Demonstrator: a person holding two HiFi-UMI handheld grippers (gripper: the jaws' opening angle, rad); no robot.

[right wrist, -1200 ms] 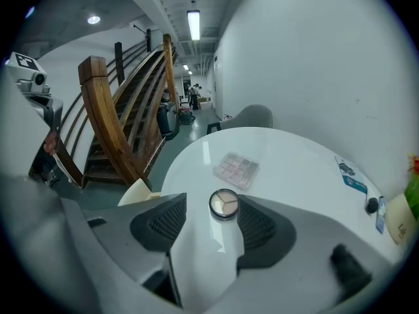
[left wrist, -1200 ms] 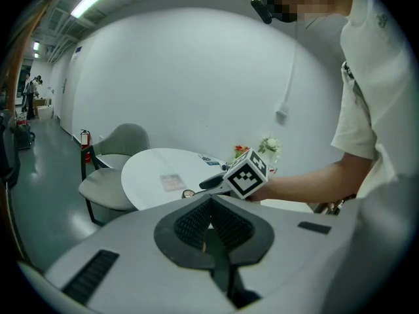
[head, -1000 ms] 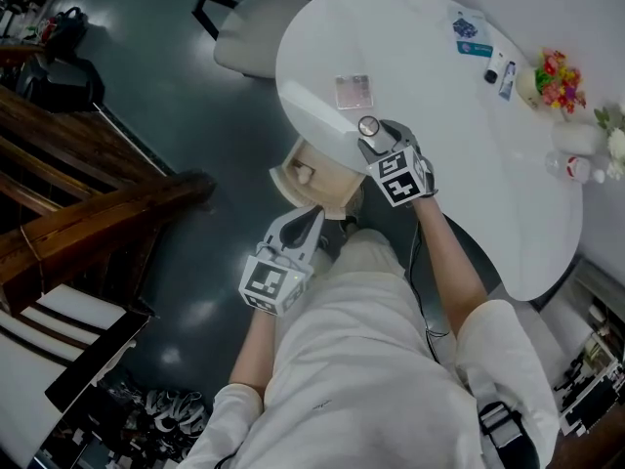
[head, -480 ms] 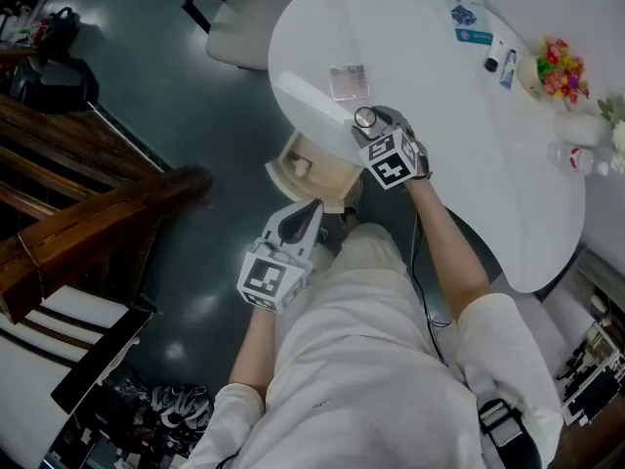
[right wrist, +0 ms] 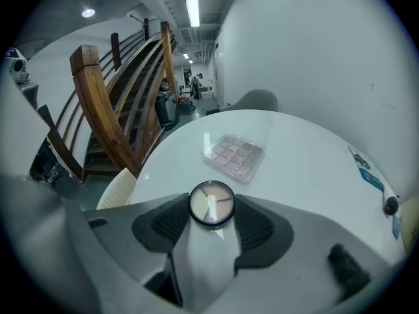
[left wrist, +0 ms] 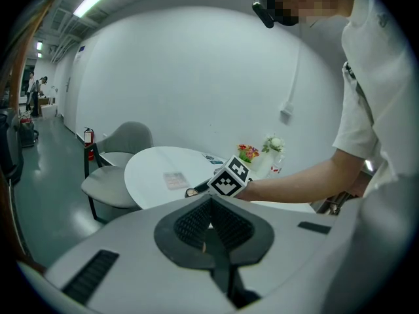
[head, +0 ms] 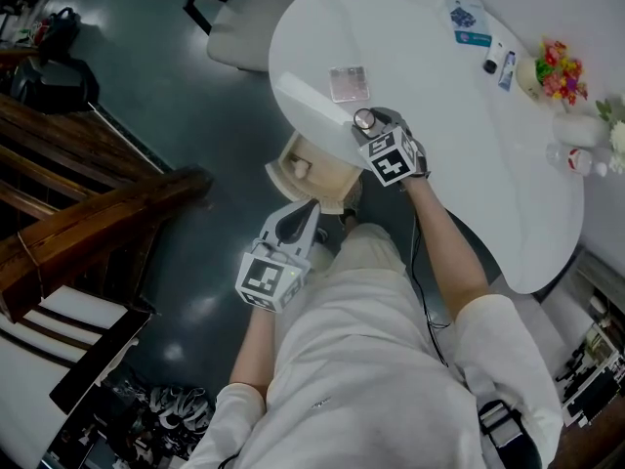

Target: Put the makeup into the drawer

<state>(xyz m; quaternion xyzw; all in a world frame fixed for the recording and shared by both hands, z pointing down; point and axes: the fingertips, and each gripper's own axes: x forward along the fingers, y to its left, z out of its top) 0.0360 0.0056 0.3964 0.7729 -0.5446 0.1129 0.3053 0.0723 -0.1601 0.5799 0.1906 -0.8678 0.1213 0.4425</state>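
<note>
Looking along my right gripper (head: 374,128), I see its jaws have just been closing, and the pads now press on both sides of a small round compact (right wrist: 211,205). The compact is at the near edge of the white table (head: 439,96). Beyond it a clear palette (right wrist: 234,154) lies flat. The wooden drawer (head: 311,172) stands open under that edge. My left gripper (left wrist: 208,205) hangs near the drawer, jaws together, nothing between them.
</note>
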